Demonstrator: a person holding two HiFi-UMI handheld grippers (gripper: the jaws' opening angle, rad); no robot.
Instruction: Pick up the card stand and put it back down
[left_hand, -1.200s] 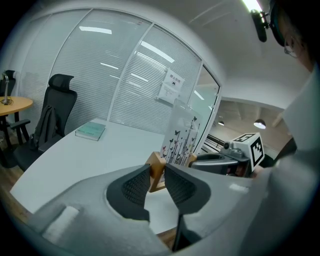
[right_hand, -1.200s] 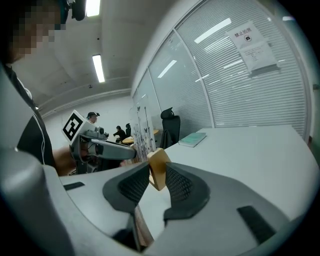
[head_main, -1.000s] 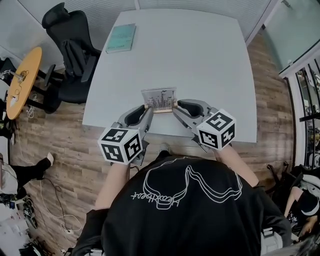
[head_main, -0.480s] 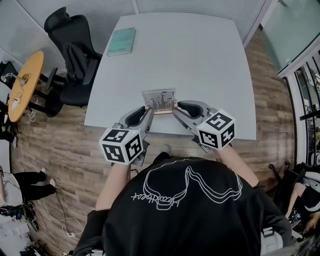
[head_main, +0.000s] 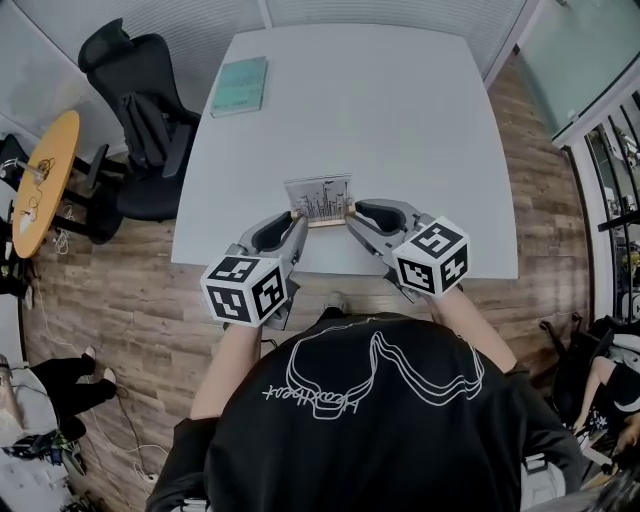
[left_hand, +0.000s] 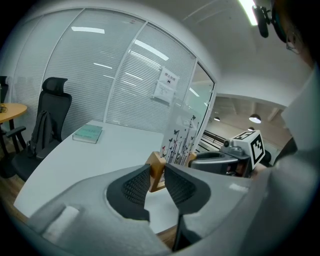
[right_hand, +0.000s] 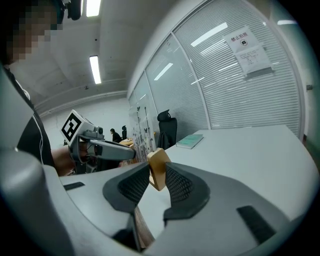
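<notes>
Nothing has shifted: left tongs (head_main: 297, 221) and right tongs (head_main: 350, 214) clamp opposite ends of one card stand (head_main: 319, 198); one book (head_main: 240, 84) beyond.

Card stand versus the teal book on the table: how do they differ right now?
The card stand stands upright at the near edge of the white table; the teal book lies flat at its far left corner. The left gripper and right gripper clamp the card stand's wooden ends; nothing touches the teal book.

The card stand (head_main: 318, 203) is tan wood with dark butterfly print; the far-left book (head_main: 239, 86) is teal, and the table (head_main: 400, 120) is white.
</notes>
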